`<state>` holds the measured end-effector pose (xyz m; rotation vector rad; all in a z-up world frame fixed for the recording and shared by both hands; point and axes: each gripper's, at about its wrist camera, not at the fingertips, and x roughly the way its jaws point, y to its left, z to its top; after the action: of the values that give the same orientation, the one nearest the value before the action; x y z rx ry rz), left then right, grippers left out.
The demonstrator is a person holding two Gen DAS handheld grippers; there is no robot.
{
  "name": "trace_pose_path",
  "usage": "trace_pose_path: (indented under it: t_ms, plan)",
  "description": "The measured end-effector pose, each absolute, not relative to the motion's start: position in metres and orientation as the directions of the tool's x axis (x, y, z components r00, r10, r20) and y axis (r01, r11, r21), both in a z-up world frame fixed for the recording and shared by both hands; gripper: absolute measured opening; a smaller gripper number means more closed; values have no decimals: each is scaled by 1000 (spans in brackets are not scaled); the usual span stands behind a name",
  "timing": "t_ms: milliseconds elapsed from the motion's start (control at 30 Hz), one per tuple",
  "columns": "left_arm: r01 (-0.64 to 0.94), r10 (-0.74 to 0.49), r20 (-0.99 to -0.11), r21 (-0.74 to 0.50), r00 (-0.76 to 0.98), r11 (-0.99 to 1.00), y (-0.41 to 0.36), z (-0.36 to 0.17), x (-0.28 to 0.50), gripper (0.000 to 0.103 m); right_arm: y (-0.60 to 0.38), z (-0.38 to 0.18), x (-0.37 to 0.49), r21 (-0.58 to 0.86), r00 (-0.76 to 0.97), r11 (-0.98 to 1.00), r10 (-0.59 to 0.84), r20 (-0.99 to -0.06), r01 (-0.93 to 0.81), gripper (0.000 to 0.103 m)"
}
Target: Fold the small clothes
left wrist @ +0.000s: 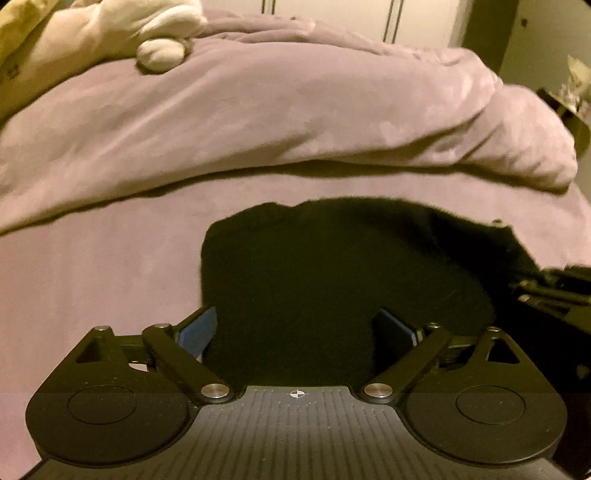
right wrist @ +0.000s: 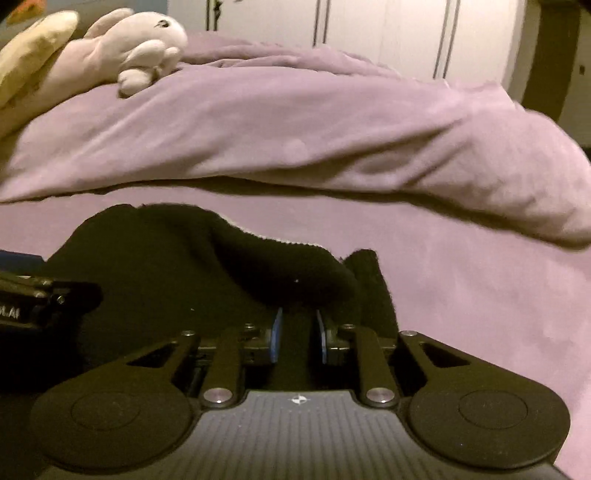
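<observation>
Left hand-held gripper (left wrist: 295, 328): nearest the left wrist camera; its blue pads (left wrist: 197, 330) stand wide apart, with the black garment lying between them and nothing pinched.
Right hand-held gripper (right wrist: 298, 325): nearest the right wrist camera; its blue pads (right wrist: 276, 334) are drawn close with a narrow gap, and black cloth runs into that gap. Whether the pads actually clamp it, I cannot tell.
Black garment (left wrist: 332, 266): a small dark piece of clothing lying on the bed sheet, just in front of both grippers. In the right wrist view a rolled or raised fold (right wrist: 288, 266) of it sits right at the fingertips, with a narrow strip (right wrist: 371, 284) standing just to the right of that fold.
Bed sheet (left wrist: 92, 266): mauve, smooth, carrying the garment.
Duvet (left wrist: 277, 110): same mauve colour, bunched in a thick roll across the bed behind the garment, apart from it.
Soft toy (right wrist: 129, 48): pale plush animal lying on the duvet at the far left.
Yellow cushion (right wrist: 33, 48): beside the toy, at the left edge.
Wardrobe doors (right wrist: 406, 33): white, behind the bed.
Writing: pale letters on the other gripper's body at the left edge of the right wrist view (right wrist: 14, 312), too cropped to read; a small crosshair mark on each gripper's ribbed top.
</observation>
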<state>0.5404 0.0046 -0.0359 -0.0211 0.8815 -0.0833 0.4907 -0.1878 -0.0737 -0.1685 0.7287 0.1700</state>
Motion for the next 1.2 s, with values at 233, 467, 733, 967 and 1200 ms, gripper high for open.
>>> trace_pose_path:
  t_ms: [233, 467, 733, 967, 1200]
  plan:
    - [39, -47, -789, -28, 613, 999, 1, -46, 546, 103, -190, -73, 482, -109, 746, 965, 111, -656, -239, 18]
    - [-11, -101, -845, -125, 525, 992, 16, -33, 525, 102, -196, -53, 397, -121, 761, 970, 83, -644, -208, 18]
    - [22, -96, -874, -97, 477, 995, 6, -38, 497, 103, -217, -60, 350, -169, 740, 975, -8, -672, -143, 21]
    - [-2, -99, -880, -113, 464, 994, 6, -41, 497, 103, -255, -59, 374, -32, 696, 999, -39, -717, 23, 25]
    - [-15, -129, -851, -158, 509, 987, 10, -23, 460, 103, -235, -25, 314, 47, 746, 993, 110, -657, -105, 25]
